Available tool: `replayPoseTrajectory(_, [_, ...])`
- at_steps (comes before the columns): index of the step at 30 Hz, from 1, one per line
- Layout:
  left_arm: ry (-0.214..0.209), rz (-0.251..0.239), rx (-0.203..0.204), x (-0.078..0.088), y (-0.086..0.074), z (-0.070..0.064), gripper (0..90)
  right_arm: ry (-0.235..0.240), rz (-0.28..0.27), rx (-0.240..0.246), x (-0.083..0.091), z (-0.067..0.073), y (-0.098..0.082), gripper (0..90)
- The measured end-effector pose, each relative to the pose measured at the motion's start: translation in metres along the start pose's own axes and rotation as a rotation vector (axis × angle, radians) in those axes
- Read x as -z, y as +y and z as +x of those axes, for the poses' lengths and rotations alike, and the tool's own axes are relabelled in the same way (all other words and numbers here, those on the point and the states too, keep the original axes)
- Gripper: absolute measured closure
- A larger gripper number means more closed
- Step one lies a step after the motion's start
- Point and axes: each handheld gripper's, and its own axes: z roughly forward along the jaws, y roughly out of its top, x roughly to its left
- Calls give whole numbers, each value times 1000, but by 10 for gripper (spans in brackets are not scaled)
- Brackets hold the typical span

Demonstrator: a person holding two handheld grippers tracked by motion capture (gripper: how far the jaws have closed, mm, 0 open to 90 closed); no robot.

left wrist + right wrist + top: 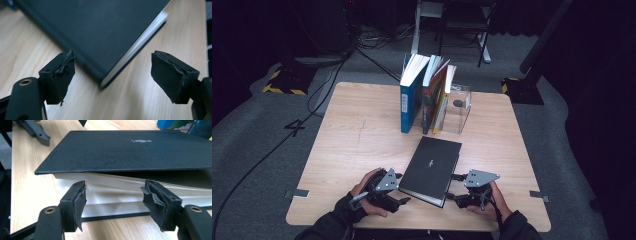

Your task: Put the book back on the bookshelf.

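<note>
A black hardcover book [432, 167] lies flat near the table's front edge. My left gripper [403, 188] sits at its near left corner, jaws open. In the left gripper view that corner of the book [100, 32] lies just ahead of the gap of the left gripper [112, 58]. My right gripper [453, 186] is at the book's right side, open. In the right gripper view the right gripper [115, 186] faces the white page edge [112, 195]. The black cover [125, 150] stands slightly raised above the fanned pages. Neither pad pinches anything.
Several books [424, 92] stand upright at the back middle of the wooden table [357, 135], next to a clear plastic box [459, 107]. The left gripper [37, 132] shows at the top left of the right gripper view. Cables cross the grey floor on the left.
</note>
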Motion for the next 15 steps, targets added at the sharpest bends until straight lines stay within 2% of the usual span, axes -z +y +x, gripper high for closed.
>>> replayPoseTrajectory(1, [8,-3,-5,-2,3,-1,199,-6,2,1,-1,1,1,352])
replayPoseTrajectory(3, [-17,6,-26,-9,11,-3,198,-10,9,6,-3,2,3,352])
replayPoseTrajectory(7, [-9,14,-48,-17,16,-6,164,-19,4,-9,-4,3,5,356])
replayPoseTrajectory(9, [6,11,-36,-20,19,-6,165,-26,-5,-17,-4,4,9,356])
replayPoseTrajectory(15, [82,24,-57,-26,23,-10,141,-58,-23,-24,-6,7,17,355])
